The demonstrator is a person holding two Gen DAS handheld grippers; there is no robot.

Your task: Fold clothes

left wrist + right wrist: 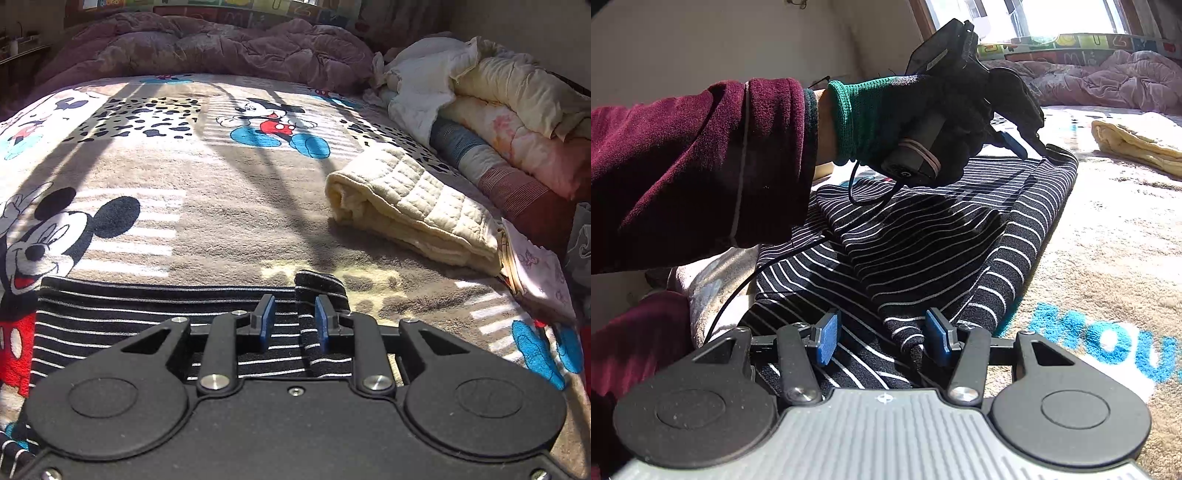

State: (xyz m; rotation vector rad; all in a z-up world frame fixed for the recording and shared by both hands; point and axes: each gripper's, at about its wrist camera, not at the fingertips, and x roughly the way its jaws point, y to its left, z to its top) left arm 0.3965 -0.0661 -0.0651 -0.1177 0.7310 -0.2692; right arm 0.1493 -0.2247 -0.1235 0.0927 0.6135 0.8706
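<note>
A black garment with thin white stripes [923, 236] lies folded on the Mickey Mouse blanket [221, 192]. In the left wrist view the garment [147, 325] lies under my left gripper [293, 323], whose blue pads [266, 323] stand apart with a raised fold of the cloth [314, 317] between them, against the right pad. My right gripper [882, 336] is open over the garment's near corner, a fold beside its right pad [936, 334]. The left gripper, held by a gloved hand [923, 122], also shows in the right wrist view at the garment's far corner [1052, 162].
A folded cream quilted blanket [413, 206] lies to the right on the bed. Piled bedding [498, 110] lies along the right edge, with a small printed cloth [535, 269] near it. A purple duvet [221, 48] is bunched at the far end. A maroon sleeve [701, 166] crosses the right wrist view.
</note>
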